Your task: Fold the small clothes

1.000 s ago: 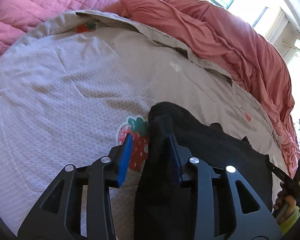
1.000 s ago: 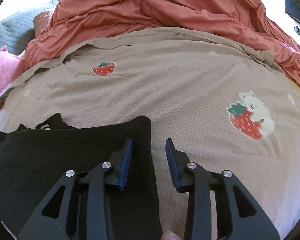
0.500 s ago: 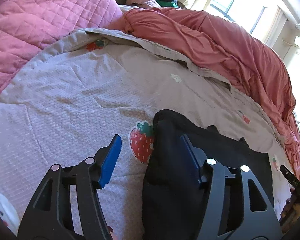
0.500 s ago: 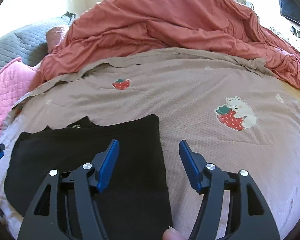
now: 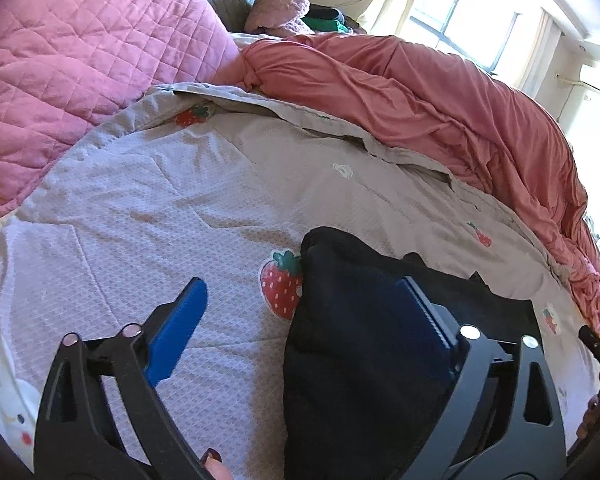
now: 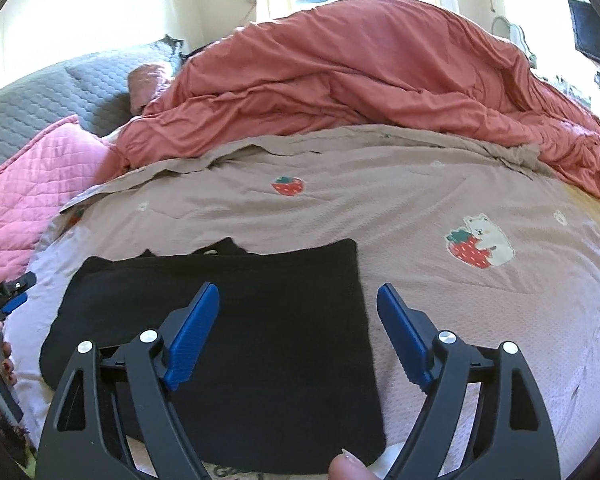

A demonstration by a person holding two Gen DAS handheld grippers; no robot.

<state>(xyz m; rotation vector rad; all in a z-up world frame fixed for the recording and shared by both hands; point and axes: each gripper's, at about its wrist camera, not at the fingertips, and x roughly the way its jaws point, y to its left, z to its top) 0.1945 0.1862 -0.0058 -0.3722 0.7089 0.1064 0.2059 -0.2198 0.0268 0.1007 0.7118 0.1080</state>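
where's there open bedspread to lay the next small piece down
Bare bedspread lies right of the black garment, up to the bear-and-strawberry print. Another bare stretch lies between the garment's top edge and the orange duvet. In the left view, the spread is bare left of the garment toward the pink quilt. The near centre is crowded by the garment.

A pale bedspread (image 6: pixel 420 208) with strawberry prints spreads ahead of and beneath the jaws. Beyond them lies a rumpled coral duvet (image 6: pixel 360 80). A pink quilted blanket (image 5: pixel 80 60) sits far left of the jaws, beside a grey quilted headboard (image 6: pixel 40 108).
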